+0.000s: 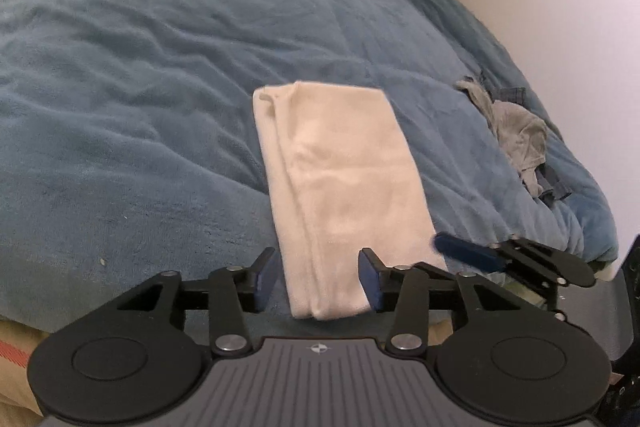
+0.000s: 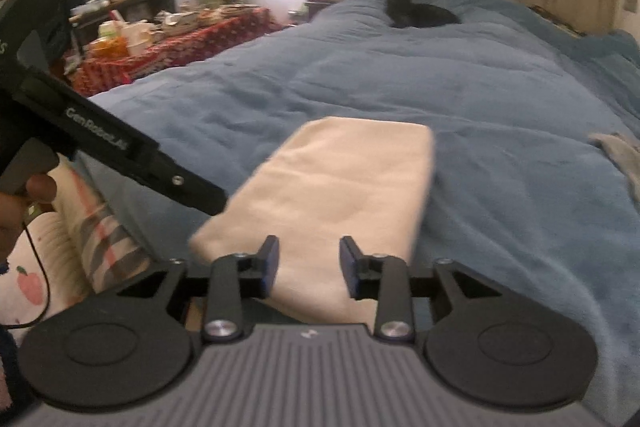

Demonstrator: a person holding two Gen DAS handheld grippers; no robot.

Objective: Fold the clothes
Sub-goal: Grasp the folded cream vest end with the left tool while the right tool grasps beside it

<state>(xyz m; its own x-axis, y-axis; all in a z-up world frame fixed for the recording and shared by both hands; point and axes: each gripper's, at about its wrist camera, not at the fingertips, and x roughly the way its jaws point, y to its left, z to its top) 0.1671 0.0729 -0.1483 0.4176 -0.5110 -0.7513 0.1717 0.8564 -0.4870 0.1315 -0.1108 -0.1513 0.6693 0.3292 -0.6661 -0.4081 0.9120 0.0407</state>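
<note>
A cream garment (image 1: 340, 183) lies on the blue bedcover (image 1: 140, 87), already reduced to a long narrow strip running from the lower centre of the frame toward the middle; judged from its shape, the lengthwise folds are done and the crosswise fold or folds remain. The left gripper (image 1: 316, 277) hangs over the near end of the strip with its jaws apart, and its blue pads (image 1: 266, 277) press on nothing. The right gripper (image 2: 308, 269) stands likewise at the near end in its own view, jaws apart and empty, the cloth visible between the fingers but not pinched. At the right of the left view a crumpled grey garment (image 1: 516, 135) sits on the cover, unfolded, so further work evidently remains. The right view is blurred, and the strip's edges cannot be read there. A dark shape (image 2: 416, 13) far up the bed cannot be identified. The strip's nearest edge is partly hidden behind the gripper bodies.
</note>
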